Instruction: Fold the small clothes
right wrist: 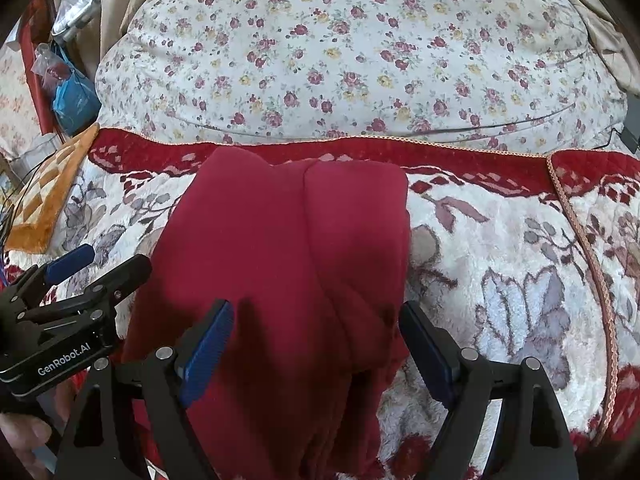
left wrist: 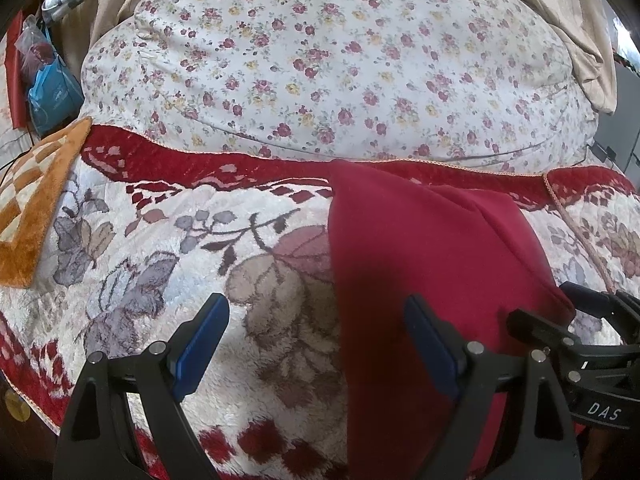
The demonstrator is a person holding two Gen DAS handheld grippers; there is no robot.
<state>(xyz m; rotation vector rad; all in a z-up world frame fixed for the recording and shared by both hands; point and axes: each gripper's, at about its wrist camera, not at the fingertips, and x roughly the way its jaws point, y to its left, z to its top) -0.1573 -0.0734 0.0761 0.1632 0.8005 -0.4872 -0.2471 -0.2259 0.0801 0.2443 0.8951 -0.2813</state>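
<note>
Red garment is laid lengthwise on the floral plush blanket, already doubled, a fold line running toward 12 o'clock; left gripper and right gripper are held wide open, nothing gripped; next fold judged to need the near hem pinched; flowered duvet at 12 o'clock, orange checked mat at 9.
</note>
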